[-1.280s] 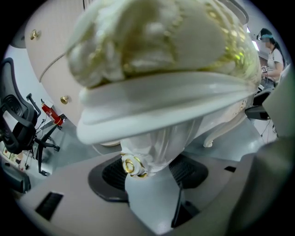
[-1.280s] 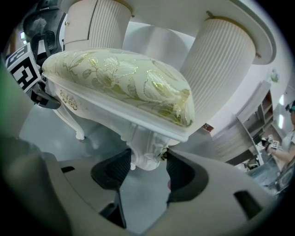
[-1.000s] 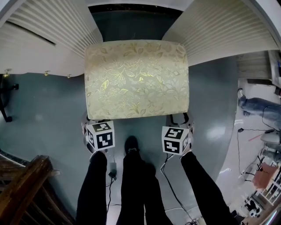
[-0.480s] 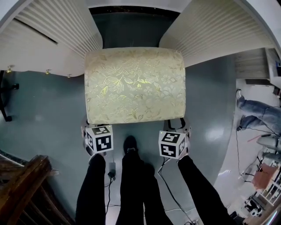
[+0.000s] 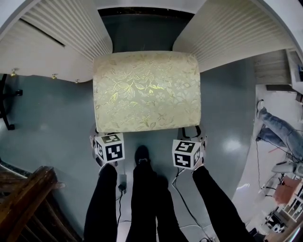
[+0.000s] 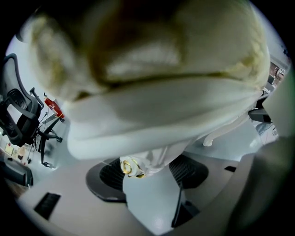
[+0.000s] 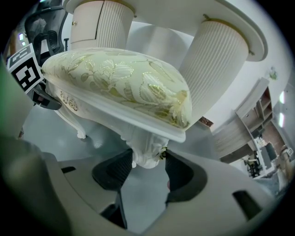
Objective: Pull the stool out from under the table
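Two near stool (image 5: 147, 90) legs within left tongs (image 6: 147, 171) and just-closed right tongs (image 7: 146, 161).

The stool (image 5: 147, 90) stands on the floor (image 5: 47, 118) straight ahead of your shoe (image 5: 141, 155), its far edge at the gap under the desk (image 5: 142, 3). The left pedestal (image 5: 61, 42) and the right pedestal (image 5: 232, 33) flank that gap, both just behind the stool's far corners

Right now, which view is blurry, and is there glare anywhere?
Left gripper view: the stool sits so close it's a soft blur. Right gripper view: sharp in the middle, corners vignetted black. Head view: bright sheen on the floor.
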The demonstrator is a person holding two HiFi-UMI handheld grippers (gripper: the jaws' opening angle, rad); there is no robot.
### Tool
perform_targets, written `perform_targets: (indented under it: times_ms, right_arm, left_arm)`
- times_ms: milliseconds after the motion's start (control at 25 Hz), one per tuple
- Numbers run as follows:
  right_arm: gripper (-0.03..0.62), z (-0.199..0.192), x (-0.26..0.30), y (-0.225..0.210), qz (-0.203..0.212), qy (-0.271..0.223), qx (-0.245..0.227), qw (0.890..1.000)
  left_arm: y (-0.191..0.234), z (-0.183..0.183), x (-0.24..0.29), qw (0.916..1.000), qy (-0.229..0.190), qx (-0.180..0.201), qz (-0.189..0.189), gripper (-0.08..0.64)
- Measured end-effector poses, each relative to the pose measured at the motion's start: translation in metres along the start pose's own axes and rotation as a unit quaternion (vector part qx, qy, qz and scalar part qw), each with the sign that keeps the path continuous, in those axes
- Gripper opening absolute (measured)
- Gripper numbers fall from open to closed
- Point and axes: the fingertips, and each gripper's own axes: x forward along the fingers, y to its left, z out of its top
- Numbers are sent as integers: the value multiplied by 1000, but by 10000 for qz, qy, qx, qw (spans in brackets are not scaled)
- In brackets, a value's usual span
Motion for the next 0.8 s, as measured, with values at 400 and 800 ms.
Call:
perform_targets:
  times_ms: [400,800]
  right_arm:
    - [229,-17,-7,3,19,245,362,9990]
    - [193,-17,-31,15,232,126,421,9988]
  left_arm:
    - [0,-13,-9,9987,136,-467,173,291]
    - [-24,-42,-39,9985,284,-452,77,289]
